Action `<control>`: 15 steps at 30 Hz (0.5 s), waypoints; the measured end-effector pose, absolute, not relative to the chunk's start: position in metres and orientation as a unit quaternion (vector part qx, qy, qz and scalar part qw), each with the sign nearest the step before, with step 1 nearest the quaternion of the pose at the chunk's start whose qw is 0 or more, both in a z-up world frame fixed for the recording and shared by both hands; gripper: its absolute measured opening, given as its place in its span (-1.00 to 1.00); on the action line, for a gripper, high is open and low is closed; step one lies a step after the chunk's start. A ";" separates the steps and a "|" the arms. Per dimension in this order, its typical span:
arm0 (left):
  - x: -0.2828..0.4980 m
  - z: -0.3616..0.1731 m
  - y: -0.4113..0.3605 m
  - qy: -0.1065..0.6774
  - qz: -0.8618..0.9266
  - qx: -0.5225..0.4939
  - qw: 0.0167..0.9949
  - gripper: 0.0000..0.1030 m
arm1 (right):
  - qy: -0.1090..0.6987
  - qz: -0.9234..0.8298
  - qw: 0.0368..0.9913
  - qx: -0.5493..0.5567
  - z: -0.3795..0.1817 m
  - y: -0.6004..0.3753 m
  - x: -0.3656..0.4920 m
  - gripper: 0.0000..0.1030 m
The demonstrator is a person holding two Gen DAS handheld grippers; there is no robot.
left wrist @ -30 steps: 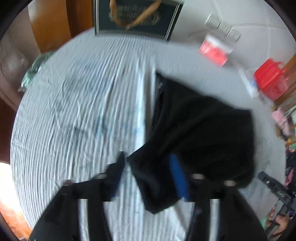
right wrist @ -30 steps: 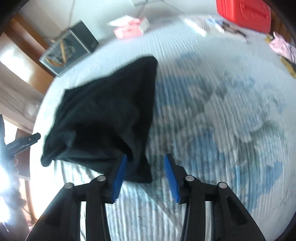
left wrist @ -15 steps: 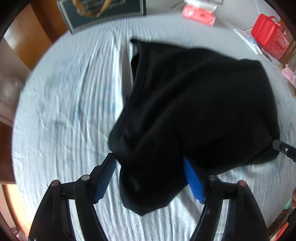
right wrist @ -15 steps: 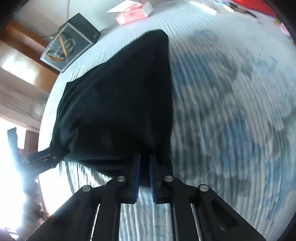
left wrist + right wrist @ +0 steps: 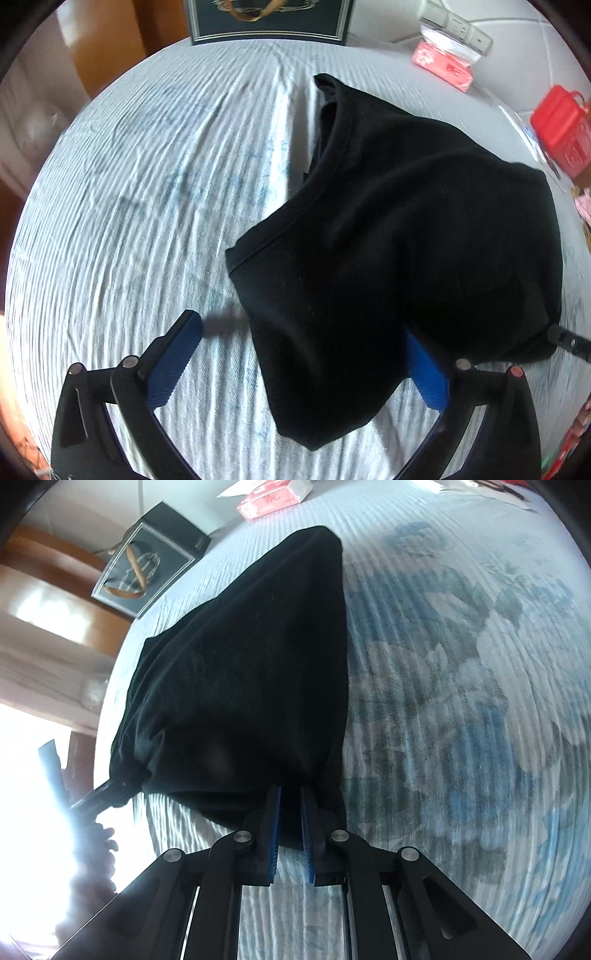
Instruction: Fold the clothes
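Lying across the middle and right of the left wrist view, the crumpled black cotton garment (image 5: 399,236) rests on a bed covered with a ribbed white sheet with a faded blue flower print (image 5: 147,192). The left hand-held gripper (image 5: 303,354) is spread wide, its blue-padded fingers (image 5: 173,365) at the lower left and lower right of the frame; a hanging fold of the garment drapes between them and hides part of the right pad, but nothing is pinched. In the right wrist view the right hand-held gripper (image 5: 290,830) is clenched on the near edge of the black garment, at the lower centre of the frame, with cloth bunched between its narrow blue pads. From there the garment stretches up toward the upper centre. Its lower left corner ends beside a dark bar (image 5: 92,797) in glare. At the top of the left wrist view stand a dark framed box with gold ornament (image 5: 269,16), a pink packet (image 5: 443,66) and, at the right edge, a red plastic container (image 5: 561,129).
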State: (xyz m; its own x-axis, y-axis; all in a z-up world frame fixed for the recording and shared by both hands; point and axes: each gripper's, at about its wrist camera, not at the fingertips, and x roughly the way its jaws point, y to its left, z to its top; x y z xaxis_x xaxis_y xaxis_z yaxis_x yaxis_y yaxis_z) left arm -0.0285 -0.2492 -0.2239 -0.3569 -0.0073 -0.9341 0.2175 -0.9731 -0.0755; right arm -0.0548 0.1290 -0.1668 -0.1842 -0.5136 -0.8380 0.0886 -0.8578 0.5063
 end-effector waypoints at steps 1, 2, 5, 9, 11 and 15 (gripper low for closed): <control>-0.029 -0.224 -0.249 0.098 -0.817 0.564 0.073 1.00 | -0.169 -0.745 0.212 0.609 -0.167 0.129 -0.057 -0.78; -0.030 -0.223 -0.249 0.102 -0.815 0.566 0.078 1.00 | -0.167 -0.742 0.218 0.611 -0.167 0.129 -0.058 -0.78; -0.031 -0.222 -0.250 0.126 -0.800 0.578 0.102 1.00 | -0.155 -0.724 0.255 0.622 -0.169 0.129 -0.067 -0.78; -0.018 -0.202 -0.244 0.171 -0.808 0.547 0.138 1.00 | -0.138 -0.709 0.287 0.629 -0.161 0.135 -0.081 -0.71; -0.013 -0.190 -0.241 0.180 -0.816 0.526 0.158 1.00 | -0.121 -0.719 0.289 0.621 -0.151 0.139 -0.088 -0.57; -0.025 -0.179 -0.238 0.168 -0.825 0.522 0.135 1.00 | -0.130 -0.752 0.264 0.591 -0.135 0.153 -0.097 0.17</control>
